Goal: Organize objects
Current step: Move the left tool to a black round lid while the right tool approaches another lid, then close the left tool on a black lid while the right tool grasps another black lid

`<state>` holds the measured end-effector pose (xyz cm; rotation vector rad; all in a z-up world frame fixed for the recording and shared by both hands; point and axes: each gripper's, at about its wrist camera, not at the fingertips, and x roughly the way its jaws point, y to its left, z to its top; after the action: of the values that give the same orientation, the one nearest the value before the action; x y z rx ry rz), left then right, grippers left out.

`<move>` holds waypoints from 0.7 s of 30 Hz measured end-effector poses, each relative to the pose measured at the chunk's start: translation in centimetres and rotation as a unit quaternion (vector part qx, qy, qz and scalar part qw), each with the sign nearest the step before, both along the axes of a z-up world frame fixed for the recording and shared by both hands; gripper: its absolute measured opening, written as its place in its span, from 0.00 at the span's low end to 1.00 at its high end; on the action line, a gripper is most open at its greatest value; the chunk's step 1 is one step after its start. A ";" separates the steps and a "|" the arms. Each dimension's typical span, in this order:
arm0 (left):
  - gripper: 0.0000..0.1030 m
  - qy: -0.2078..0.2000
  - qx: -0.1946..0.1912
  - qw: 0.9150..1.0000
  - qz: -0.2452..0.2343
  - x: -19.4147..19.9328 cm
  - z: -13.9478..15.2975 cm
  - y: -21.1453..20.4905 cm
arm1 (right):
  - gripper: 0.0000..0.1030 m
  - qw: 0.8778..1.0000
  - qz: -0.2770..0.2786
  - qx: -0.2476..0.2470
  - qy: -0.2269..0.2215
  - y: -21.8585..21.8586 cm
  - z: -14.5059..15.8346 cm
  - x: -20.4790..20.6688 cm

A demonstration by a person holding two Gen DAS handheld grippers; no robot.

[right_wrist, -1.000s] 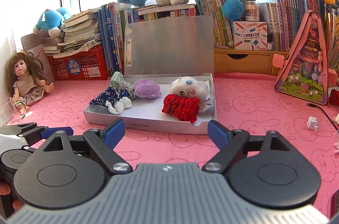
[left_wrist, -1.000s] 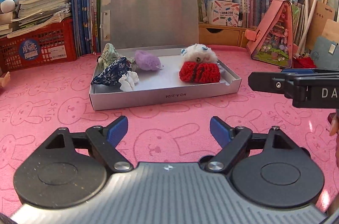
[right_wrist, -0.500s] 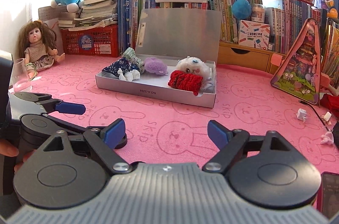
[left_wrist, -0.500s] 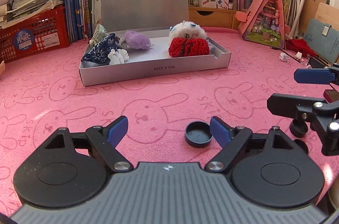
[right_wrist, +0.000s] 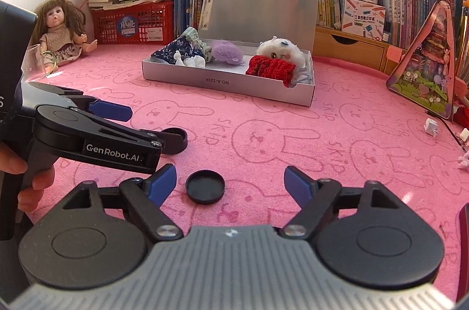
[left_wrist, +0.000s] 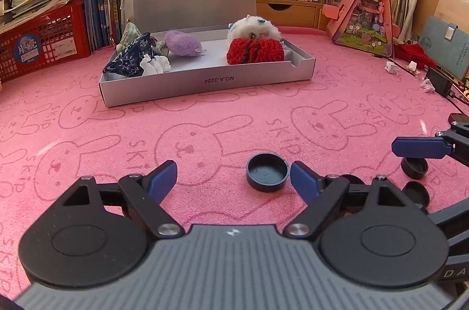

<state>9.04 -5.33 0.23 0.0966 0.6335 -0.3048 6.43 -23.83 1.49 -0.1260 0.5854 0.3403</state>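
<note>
Black cap (right_wrist: pixel 205 186) lies between closing right gripper (right_wrist: pixel 231 183) fingers — untouched.

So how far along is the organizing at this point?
Done: soft items sit in the open box, including a red knitted piece and a purple pouch. In hand: nothing gripped. The left tool is open beside a black cap; the right tool is closing, with another cap on the mat between its fingers. Left: the black caps are still outside the box.
</note>
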 end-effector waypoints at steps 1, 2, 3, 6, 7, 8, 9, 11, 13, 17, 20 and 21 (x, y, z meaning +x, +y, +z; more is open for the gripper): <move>0.85 0.002 -0.001 1.000 -0.001 0.0 -0.1 -0.1 | 0.77 1.000 0.002 -0.001 0.003 0.1 -0.2 0.0; 0.85 0.003 -0.002 1.000 -0.001 0.0 -0.2 -0.1 | 0.75 1.000 0.003 -0.002 0.006 0.1 -0.3 0.0; 0.85 0.004 -0.002 1.000 -0.002 0.0 -0.4 -0.2 | 0.74 1.000 0.003 -0.002 0.007 0.2 -0.5 0.0; 0.85 0.002 -0.001 1.000 -0.004 -0.1 -0.6 -0.3 | 0.74 1.000 0.000 0.002 0.011 0.1 -0.9 0.0; 0.85 0.000 0.000 1.000 -0.005 -0.1 -0.7 -0.4 | 0.73 1.000 -0.001 0.004 0.012 0.0 -1.0 0.0; 0.85 -0.001 0.000 1.000 -0.006 -0.2 -0.7 -0.5 | 0.73 1.000 -0.002 0.008 0.012 -0.1 -1.1 0.1; 0.85 -0.002 0.000 1.000 -0.006 -0.2 -0.7 -0.5 | 0.73 1.000 -0.003 0.012 0.012 -0.2 -1.2 0.0; 0.84 -0.007 -0.001 1.000 -0.002 -0.3 -0.7 -0.5 | 0.69 1.000 -0.004 0.014 0.011 -0.2 -1.2 0.1; 0.83 -0.011 -0.006 1.000 0.001 -0.3 -0.6 -0.5 | 0.67 1.000 -0.002 0.015 0.009 -0.1 -1.2 0.0; 0.73 -0.010 -0.013 1.000 -0.002 -0.3 -0.5 -0.5 | 0.64 1.000 0.003 0.013 0.004 0.2 -1.3 0.0; 0.65 -0.013 -0.006 1.000 -0.003 -0.4 -0.6 -0.8 | 0.55 1.000 0.005 0.018 0.000 0.4 -1.3 0.0; 0.63 -0.015 -0.003 1.000 -0.004 -0.4 -0.6 -0.9 | 0.52 1.000 0.004 0.020 -0.001 0.4 -1.3 -0.1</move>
<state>8.63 -6.21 -0.38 0.0969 0.6022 -0.3122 6.34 -23.41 0.17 -0.0905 0.5758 0.3601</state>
